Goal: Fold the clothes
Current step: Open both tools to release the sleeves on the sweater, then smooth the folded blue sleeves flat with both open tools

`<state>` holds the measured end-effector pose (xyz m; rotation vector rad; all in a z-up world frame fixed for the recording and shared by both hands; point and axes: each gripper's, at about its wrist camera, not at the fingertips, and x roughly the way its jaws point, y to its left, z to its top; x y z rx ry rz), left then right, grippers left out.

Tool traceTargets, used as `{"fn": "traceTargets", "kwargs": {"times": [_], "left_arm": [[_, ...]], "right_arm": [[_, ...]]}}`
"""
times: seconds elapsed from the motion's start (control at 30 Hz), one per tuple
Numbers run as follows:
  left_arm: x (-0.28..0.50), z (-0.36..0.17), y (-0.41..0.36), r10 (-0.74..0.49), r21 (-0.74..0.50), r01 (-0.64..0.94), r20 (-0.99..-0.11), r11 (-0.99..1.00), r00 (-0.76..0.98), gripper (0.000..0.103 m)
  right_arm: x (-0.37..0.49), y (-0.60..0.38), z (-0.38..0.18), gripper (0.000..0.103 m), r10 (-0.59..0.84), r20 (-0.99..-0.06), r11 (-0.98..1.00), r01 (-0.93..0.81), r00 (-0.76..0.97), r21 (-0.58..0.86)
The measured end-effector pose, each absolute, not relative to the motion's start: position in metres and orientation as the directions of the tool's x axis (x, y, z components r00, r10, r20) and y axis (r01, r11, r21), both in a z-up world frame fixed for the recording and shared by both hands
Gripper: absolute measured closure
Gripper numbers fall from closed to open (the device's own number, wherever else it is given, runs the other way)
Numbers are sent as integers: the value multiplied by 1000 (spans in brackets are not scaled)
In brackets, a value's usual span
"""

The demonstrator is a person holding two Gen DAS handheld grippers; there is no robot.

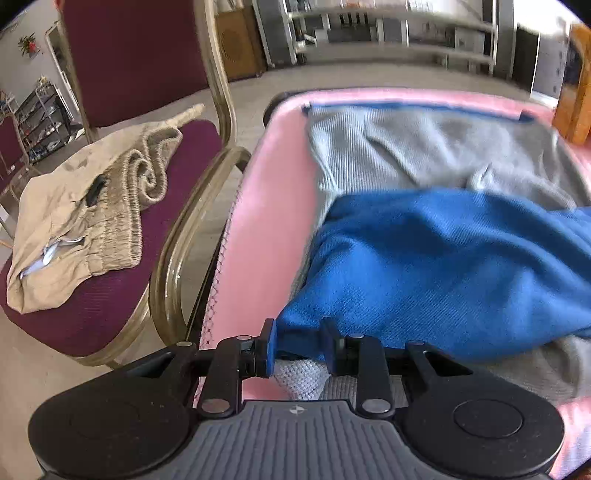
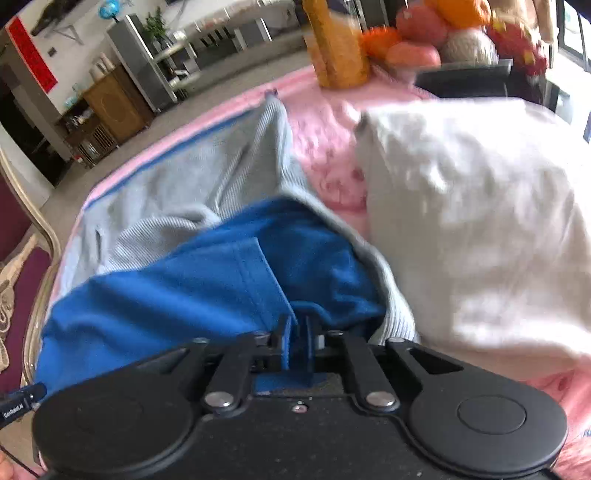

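A: What is lying nearest to the camera?

B: In the left view, the left gripper (image 1: pixel 298 345) is sitting at the bottom. Its jaws are standing a little apart, and a corner of the blue cloth (image 1: pixel 443 273) is lying between them. I cannot tell if the pads are pressing on it.

A: And the right gripper (image 2: pixel 297 341)?

B: Its jaws are almost together, and a fold of the blue cloth (image 2: pixel 207 288) is being pinched between them, close to a seam.

A: How many garments are you counting?

B: Four. One blue-and-grey garment is lying on the pink cover (image 1: pixel 280 206); its grey side (image 1: pixel 424 147) is spreading toward the far edge, and the blue part is lying over the near half. One white cloth (image 2: pixel 472 229) is lying on the cover to the right, just beside the grey edge. One beige garment (image 1: pixel 74 214) is lying crumpled on the chair (image 1: pixel 177 155).

A: You said four.

B: Sorry, three garments that I can tell apart. The blue and the grey are looking like one piece.

A: What else is standing around?

B: One dark red chair with a golden frame is standing at the left, touching the table side. At the far right corner, a yellow box (image 2: pixel 338 40) and a pile of fruits (image 2: pixel 424 33) are sitting, blurred. Behind, a wooden cabinet (image 2: pixel 114 107) is standing by the wall.

A: Is something blocking the garment?

B: The white cloth is crowding its right edge.
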<state>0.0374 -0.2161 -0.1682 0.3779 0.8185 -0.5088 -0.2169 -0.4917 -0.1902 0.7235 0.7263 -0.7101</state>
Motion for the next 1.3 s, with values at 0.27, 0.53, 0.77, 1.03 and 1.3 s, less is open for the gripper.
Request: {"fn": "traceTargets", "kwargs": {"times": [0.27,0.53,0.77,1.03,1.3], "left_arm": [[59,-142,-181,-384,-98,448,-693,889,610,87],[42,-179,-239,-301,136,597,-763,790,572,86],[36,-198,-243,-169,280,613,-803,739,571,84],[26,-155,-214,-337,131,597,-721,792,605,80],[64,-154,-266,-328,174,583,-684,794,651,80]], "right_arm": [[-228,-506,-170,73,-361,-661,516,731,658,446],[-184,-512,-198,77,-175,-684,534,652,708,538],[-182,-505,-215,103,-216,-827,544,767,520,340],[-210,-503,-184,87,-299,-746,533,752,595,387],[-171,-537,-193,73,-233,-733,499,725,640,474]]}}
